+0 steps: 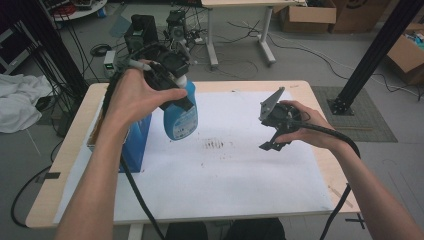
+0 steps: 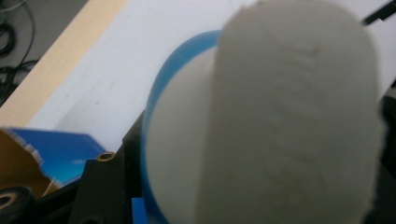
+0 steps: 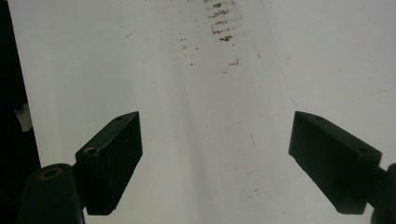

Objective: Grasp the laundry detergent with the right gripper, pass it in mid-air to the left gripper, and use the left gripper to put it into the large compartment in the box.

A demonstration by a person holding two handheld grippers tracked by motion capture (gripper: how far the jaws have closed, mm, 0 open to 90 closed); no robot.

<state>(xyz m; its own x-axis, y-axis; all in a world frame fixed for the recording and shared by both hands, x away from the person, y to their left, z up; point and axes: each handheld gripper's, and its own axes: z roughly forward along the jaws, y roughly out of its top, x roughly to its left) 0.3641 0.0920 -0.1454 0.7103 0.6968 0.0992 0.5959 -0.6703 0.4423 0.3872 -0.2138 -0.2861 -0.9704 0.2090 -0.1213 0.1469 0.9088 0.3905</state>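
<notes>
Above the table's left edge point(image 1: 75, 131), left tongs point(image 1: 172, 82) clamp the blue bottle point(image 1: 181, 117); right tongs point(image 1: 272, 140) gape wide over the bare white sheet point(image 1: 225, 175).

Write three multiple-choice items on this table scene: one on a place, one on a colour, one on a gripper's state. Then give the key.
1. Where is the brown stain?
A. on the white sheet
B. on the floor
C. on the blue box

2. What colour is the bottle body?
A. red
B. blue
C. green

3. How does the right gripper stand?
A. shut on the bottle
B. shut on a cloth
C. open, nothing between its jaws

Key: 1 A, the smear marks the sheet mid-table. 2 B, it hangs blue from the left gripper. 3 C, bare sheet shows between its jaws.
</notes>
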